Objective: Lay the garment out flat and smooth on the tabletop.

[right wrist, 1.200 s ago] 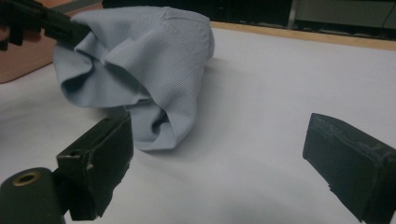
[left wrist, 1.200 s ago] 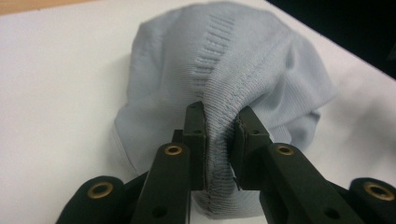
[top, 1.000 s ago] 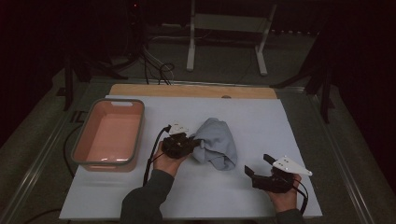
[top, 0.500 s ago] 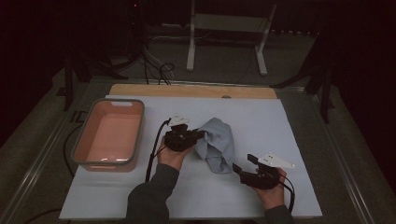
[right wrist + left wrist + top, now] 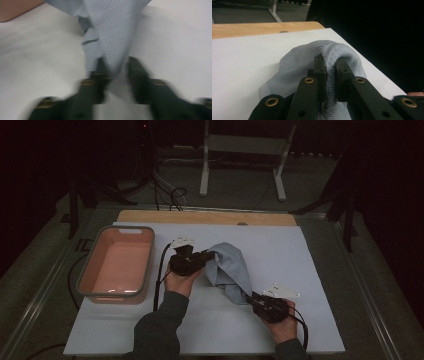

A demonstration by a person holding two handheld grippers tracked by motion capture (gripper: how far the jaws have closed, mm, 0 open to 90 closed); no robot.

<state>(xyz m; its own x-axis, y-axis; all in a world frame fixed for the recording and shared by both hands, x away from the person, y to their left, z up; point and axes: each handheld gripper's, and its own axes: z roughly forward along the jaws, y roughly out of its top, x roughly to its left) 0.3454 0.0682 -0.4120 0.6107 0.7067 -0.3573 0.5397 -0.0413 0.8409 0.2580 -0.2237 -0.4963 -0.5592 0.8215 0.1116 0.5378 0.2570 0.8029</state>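
A grey-blue ribbed cloth [image 5: 230, 270] lies bunched on the white sheet [image 5: 300, 270]. My left gripper [image 5: 209, 256] is shut on its upper left edge. In the left gripper view the ribbed hem [image 5: 330, 75] is pinched between the two pads, and the cloth [image 5: 297, 62] bulges over the jaws. My right gripper [image 5: 248, 296] is at the cloth's lower right tip. Its jaws have just been closing. In the right gripper view [image 5: 116, 65] the striped cloth [image 5: 112, 37] hangs between the blurred jaws, against one jaw and with a sliver of gap beside the other.
A pink tub with a grey rim [image 5: 86, 280] stands left of the left hand. A wooden board [image 5: 200, 217] edges the sheet's far side, and a white metal stand [image 5: 205, 165] and cables lie on the floor beyond. Bare sheet lies right of the cloth.
The right gripper slid left up to the cloth's lower tip and its jaws narrowed around it. The left gripper lifted the cloth's upper edge a little.
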